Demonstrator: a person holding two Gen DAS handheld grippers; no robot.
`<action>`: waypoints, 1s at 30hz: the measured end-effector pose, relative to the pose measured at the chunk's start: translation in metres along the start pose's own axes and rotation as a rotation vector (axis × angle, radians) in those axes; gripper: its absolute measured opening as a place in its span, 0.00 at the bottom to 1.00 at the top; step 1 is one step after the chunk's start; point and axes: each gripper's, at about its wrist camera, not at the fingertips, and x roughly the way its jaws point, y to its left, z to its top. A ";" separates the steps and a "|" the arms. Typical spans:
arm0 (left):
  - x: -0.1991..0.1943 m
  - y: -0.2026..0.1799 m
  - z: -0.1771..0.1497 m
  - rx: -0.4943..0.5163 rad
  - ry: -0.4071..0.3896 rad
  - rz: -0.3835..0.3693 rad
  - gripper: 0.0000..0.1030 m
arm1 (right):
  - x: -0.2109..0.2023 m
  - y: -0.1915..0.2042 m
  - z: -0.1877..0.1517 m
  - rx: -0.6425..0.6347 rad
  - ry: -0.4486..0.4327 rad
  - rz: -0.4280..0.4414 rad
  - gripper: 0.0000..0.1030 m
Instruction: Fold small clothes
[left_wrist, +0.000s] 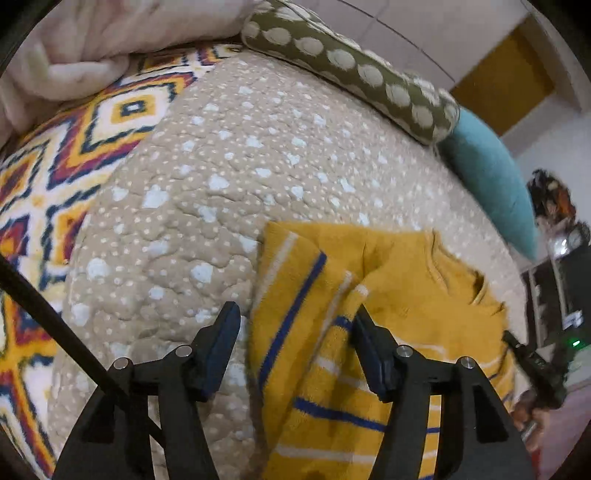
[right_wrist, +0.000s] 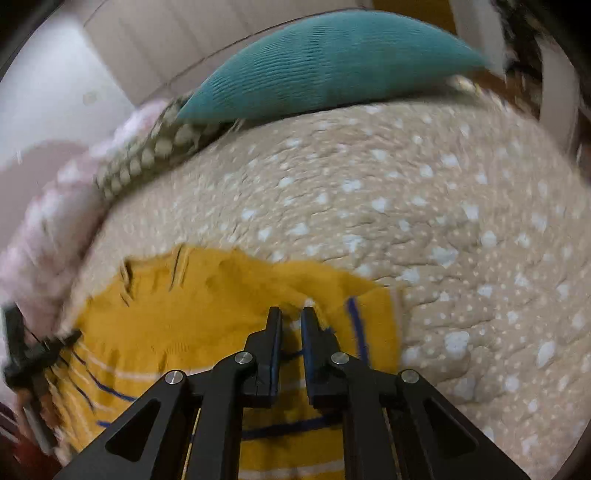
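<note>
A small mustard-yellow sweater (left_wrist: 388, 266) with blue and white stripes lies on a beige dotted bed cover (left_wrist: 221, 184). One sleeve is folded in across its body. My left gripper (left_wrist: 295, 310) stands open over the sweater's left edge; one finger is above the bare cover, the other above the folded sleeve, and nothing is pinched. In the right wrist view the sweater (right_wrist: 207, 295) fills the lower left. My right gripper (right_wrist: 291, 312) is shut on a small bunch of its cloth beside a folded sleeve end with a blue stripe (right_wrist: 354, 317).
A teal pillow (right_wrist: 332, 62) and an olive pillow with pale dots (left_wrist: 351, 62) lie along the bed's far side. A bright diamond-pattern blanket (left_wrist: 55, 166) and a pale fluffy blanket (left_wrist: 110, 37) lie to the left. The beige cover (right_wrist: 461, 221) stretches right of the sweater.
</note>
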 end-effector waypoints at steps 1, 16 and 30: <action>-0.005 0.000 0.000 0.001 -0.007 0.005 0.58 | 0.000 -0.006 0.000 0.033 -0.002 0.028 0.07; -0.109 -0.018 -0.086 0.074 -0.224 0.184 0.78 | -0.094 0.044 -0.049 -0.108 -0.113 -0.012 0.19; -0.100 0.063 -0.118 0.032 -0.286 0.337 0.78 | -0.102 0.106 -0.142 -0.273 -0.058 -0.157 0.30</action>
